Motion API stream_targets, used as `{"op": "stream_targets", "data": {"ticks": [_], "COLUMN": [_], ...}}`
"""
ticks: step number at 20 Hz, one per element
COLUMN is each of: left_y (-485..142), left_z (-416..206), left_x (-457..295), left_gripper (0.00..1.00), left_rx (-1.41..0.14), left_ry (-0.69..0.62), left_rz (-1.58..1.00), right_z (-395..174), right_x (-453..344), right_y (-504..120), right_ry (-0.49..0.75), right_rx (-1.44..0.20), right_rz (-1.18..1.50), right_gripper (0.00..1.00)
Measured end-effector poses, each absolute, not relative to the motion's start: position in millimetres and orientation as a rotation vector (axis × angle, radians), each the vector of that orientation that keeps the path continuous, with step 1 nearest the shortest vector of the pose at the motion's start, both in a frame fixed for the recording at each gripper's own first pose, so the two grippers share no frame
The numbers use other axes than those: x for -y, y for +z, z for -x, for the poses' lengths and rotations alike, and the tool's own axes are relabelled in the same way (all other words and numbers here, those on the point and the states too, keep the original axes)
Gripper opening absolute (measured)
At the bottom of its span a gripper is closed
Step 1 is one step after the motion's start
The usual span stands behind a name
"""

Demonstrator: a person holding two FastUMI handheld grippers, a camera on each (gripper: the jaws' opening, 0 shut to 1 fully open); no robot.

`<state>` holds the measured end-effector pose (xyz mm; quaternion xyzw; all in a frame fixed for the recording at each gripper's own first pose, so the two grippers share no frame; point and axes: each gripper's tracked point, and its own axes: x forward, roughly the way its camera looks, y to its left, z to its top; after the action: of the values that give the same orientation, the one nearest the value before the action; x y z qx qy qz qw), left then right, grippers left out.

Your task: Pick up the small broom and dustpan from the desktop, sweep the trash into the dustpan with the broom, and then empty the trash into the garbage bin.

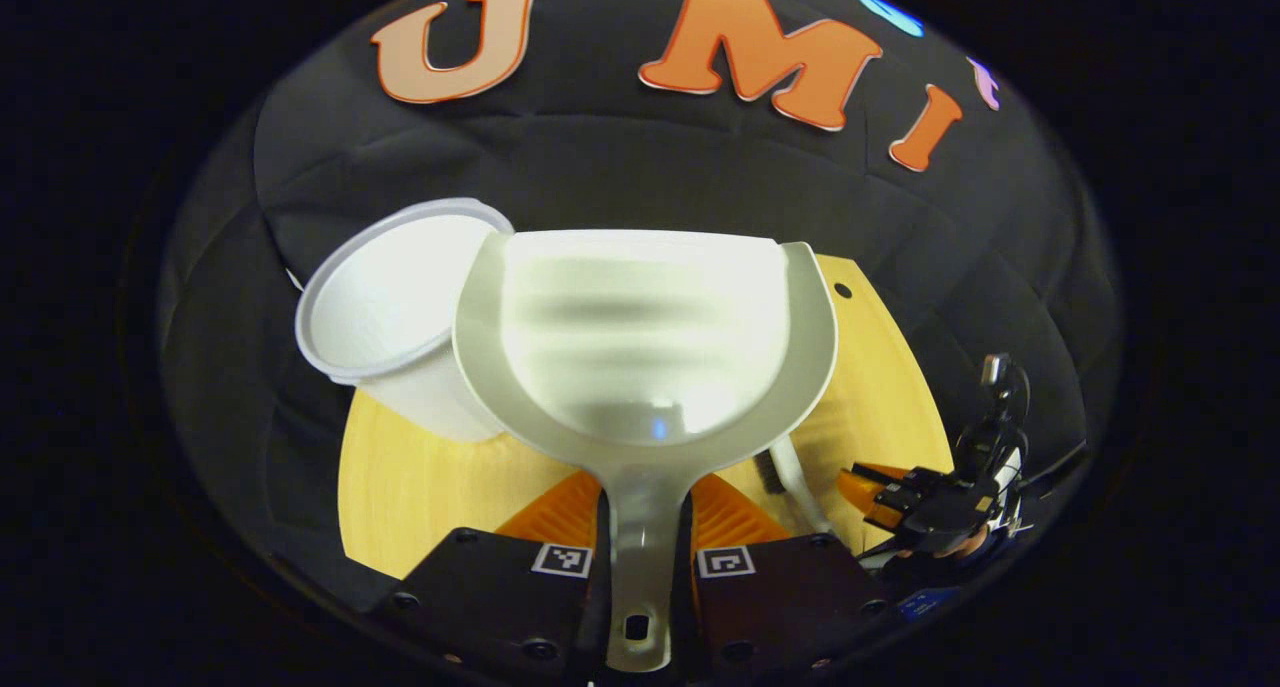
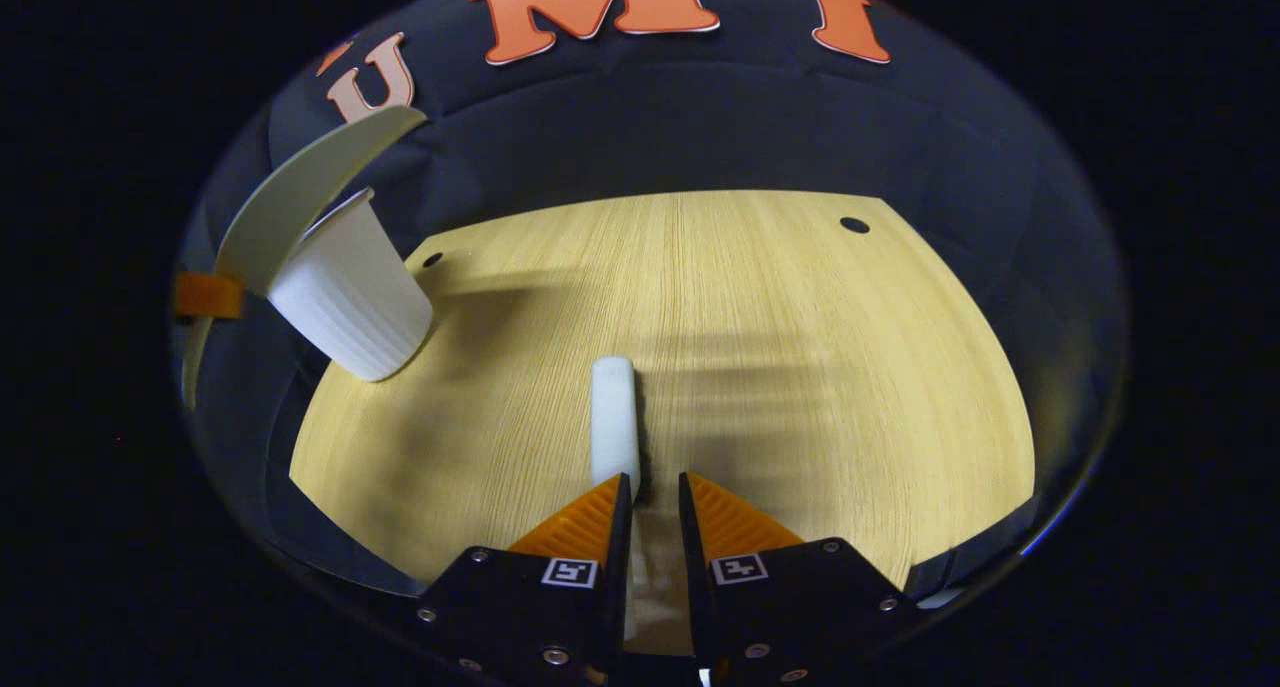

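here the white bin stands at the table's left edge, tilted in view, with the pale dustpan raised just beside it, its handle clamped in the left gripper. the right gripper is closed on the white broom handle, over the table.

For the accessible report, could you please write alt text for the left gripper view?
The left hand-held gripper is shut on the handle of a pale dustpan, held raised beside a white bin at the edge of a wooden desk. At lower right, the right hand-held gripper holds a small broom.
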<state>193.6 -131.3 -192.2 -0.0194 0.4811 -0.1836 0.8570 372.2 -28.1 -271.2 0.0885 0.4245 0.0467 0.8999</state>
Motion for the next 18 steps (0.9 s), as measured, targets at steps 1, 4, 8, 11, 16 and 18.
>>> {"op": "stream_targets", "data": {"ticks": [1, 4, 8, 11, 16, 18], "left_y": [-202, -245, -290, -319, -370, -387], "left_z": [-184, -167, -156, -150, -137, -137], "left_x": [140, 153, 164, 167, 166, 165], "left_gripper": [0.24, 0.24, 0.24, 0.24, 0.24, 0.24], "left_rx": [-1.036, -1.079, -1.125, -1.154, -1.249, -1.273], "left_ry": [-0.396, -0.372, -0.309, -0.274, -0.233, -0.22], "left_rz": [0.047, 0.029, 0.021, 0.019, 0.007, -0.008], "right_z": [-376, -377, -377, -378, -380, -381], "right_x": [31, 38, 46, 50, 47, 46], "right_y": [-267, -256, -247, -245, -244, -241], "right_ry": [0.092, 0.082, 0.077, 0.078, 0.097, 0.106], "right_rx": [-0.867, -0.835, -0.796, -0.781, -0.773, -0.764], "right_rz": [-0.183, -0.178, -0.173, -0.162, -0.15, -0.145], "right_gripper": [0.27, 0.27, 0.27, 0.27, 0.27, 0.27]}}
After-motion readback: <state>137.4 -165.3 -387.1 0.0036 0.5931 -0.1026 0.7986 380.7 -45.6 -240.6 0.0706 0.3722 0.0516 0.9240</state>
